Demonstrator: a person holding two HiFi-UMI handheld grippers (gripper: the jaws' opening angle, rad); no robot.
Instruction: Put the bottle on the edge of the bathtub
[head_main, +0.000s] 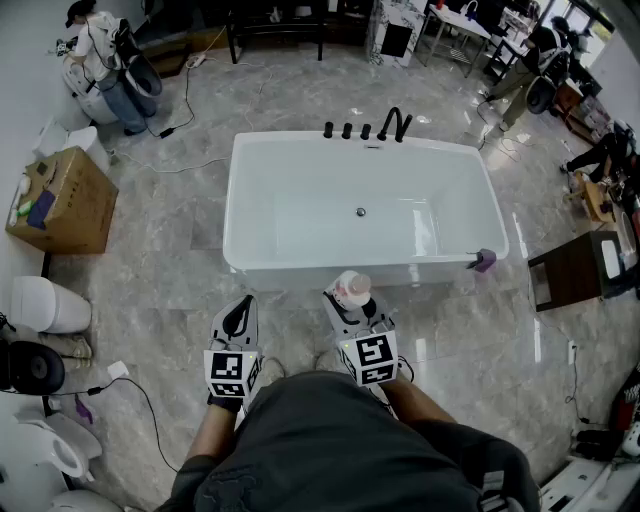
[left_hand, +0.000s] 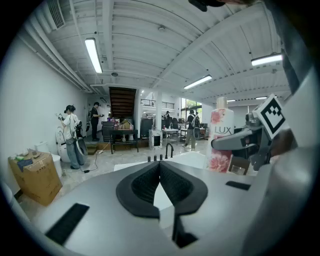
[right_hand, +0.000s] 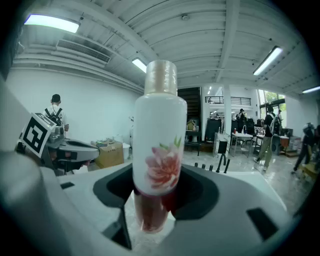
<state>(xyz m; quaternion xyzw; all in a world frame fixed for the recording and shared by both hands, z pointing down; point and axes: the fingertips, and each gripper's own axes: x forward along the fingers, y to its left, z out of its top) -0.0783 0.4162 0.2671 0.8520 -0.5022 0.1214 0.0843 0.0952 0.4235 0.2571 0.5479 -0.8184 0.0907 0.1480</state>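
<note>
A white bottle (head_main: 352, 288) with a pink flower print and a pale cap stands upright between the jaws of my right gripper (head_main: 350, 300), just in front of the near rim of the white bathtub (head_main: 290, 266). In the right gripper view the bottle (right_hand: 160, 135) fills the middle, with the right gripper (right_hand: 159, 187) shut on its lower part. My left gripper (head_main: 240, 306) hangs to the left of it, over the floor before the tub. Its jaws meet with nothing between them in the left gripper view, where the left gripper (left_hand: 159, 166) points at the tub (left_hand: 185, 159) and the bottle (left_hand: 220, 135) shows at the right.
A black faucet (head_main: 395, 125) and knobs line the tub's far rim. A purple object (head_main: 484, 260) sits on its right front corner. A cardboard box (head_main: 62, 200) and toilets (head_main: 45, 305) stand at the left, a dark side table (head_main: 575, 270) at the right. People stand far back.
</note>
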